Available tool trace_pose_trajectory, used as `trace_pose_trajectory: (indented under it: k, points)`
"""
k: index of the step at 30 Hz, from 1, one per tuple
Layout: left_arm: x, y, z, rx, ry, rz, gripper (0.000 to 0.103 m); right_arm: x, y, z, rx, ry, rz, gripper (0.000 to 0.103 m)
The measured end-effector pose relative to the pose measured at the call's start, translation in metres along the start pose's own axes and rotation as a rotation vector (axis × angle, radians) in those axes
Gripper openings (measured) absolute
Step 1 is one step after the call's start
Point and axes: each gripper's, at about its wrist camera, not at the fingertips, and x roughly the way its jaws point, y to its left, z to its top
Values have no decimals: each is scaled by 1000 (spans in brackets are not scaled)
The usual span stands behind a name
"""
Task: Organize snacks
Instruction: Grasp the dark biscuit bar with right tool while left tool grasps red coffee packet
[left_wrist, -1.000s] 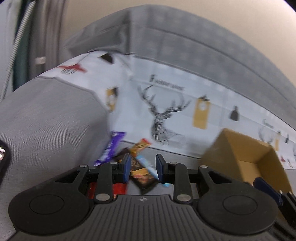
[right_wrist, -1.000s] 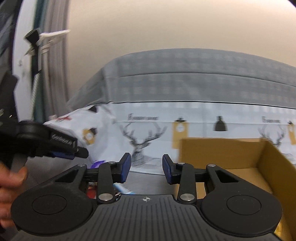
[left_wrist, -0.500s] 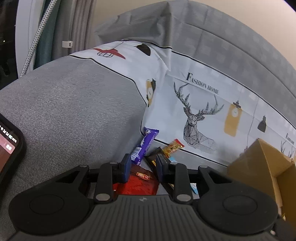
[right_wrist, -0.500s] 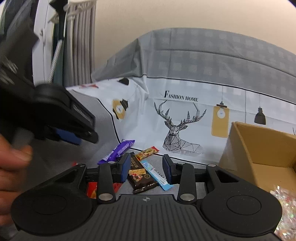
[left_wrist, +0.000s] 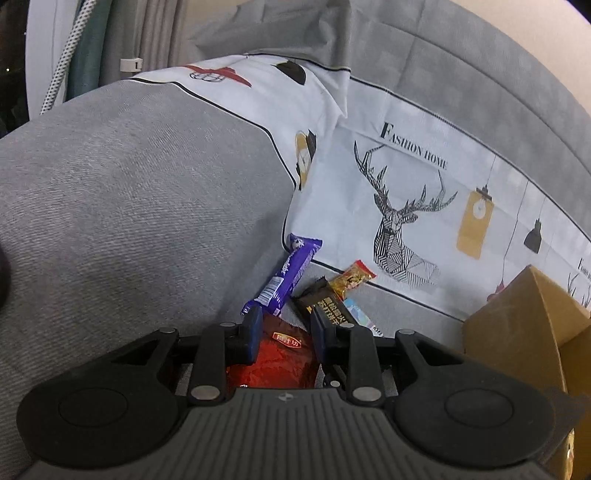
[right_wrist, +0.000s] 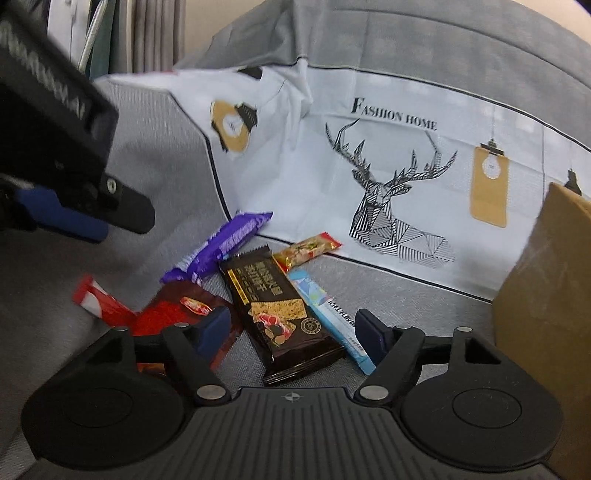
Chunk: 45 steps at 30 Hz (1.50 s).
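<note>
The right gripper (right_wrist: 293, 334), empty, is opening over the dark chocolate bar (right_wrist: 279, 314) on the sofa; its pads may also catch the touching blue bar (right_wrist: 330, 319). Left gripper (left_wrist: 286, 330) hovers narrow, empty.

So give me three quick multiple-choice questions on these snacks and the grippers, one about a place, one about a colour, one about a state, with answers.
1. Where does the cardboard box stand relative to the snacks in the right wrist view?
A. left of them
B. right of them
C. on top of them

2. What colour is the wrapper leaning against the sofa arm?
A. purple
B. green
C. white

3. How do the right gripper's jaws stand?
A. clamped on the red packet
B. spread apart, black bar between them
C. shut on nothing

Answers: 1 B, the box fills the right edge. 2 A, the purple bar rests there. 3 B, the jaws are opening around the black bar, pads clear of it.
</note>
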Motion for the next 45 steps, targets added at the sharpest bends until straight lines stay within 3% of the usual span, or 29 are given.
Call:
trace_pose_trajectory:
  k: [3,5,8,10,16,19,21,24,27,29,32,34,37,38,40,45]
  points:
    - [2,1,1,-15,1,-10,32,9,-5,-4,5,46,-5,74]
    - [2,1,0,-15,2,-8,32,11,-12,-6,30,52,16,64]
    - [3,1,0,-17,6,-10,32,8,-14,-8,8,45,26,58]
    - [5,1,0,-13,16,-18,32,3,-17,-10,18,45,50,46]
    - [13,-2,-6,67,64,-23,34,-27,-27,-11,69,66,28,45]
    - [22,-8,-12,119,100,-10,43,-47,-30,-13,96,115,-14,45]
    - [30,-14,-18,173,123,10,57,-62,-33,-16,130,145,-36,45]
    - [43,-28,-28,277,160,69,74,-87,-37,-25,164,183,-38,45]
    - [57,-40,-39,371,186,132,84,-112,-39,-37,174,208,-51,46]
    - [65,-42,-46,406,206,172,85,-122,-38,-45,171,226,-50,46]
    - [68,-35,-46,349,212,163,85,-128,-36,-57,168,261,-35,47]
    - [68,-28,-45,303,218,145,77,-130,-35,-61,155,271,-19,50]
    - [62,-20,-41,253,217,140,65,-133,-30,-61,97,248,-5,67]
    - [59,-17,-39,240,216,138,61,-133,-29,-61,82,238,-6,68]
    - [50,-15,-37,207,209,116,59,-132,-28,-61,68,233,10,73]
    - [20,-11,-34,136,188,53,59,-118,-25,-63,39,249,17,74]
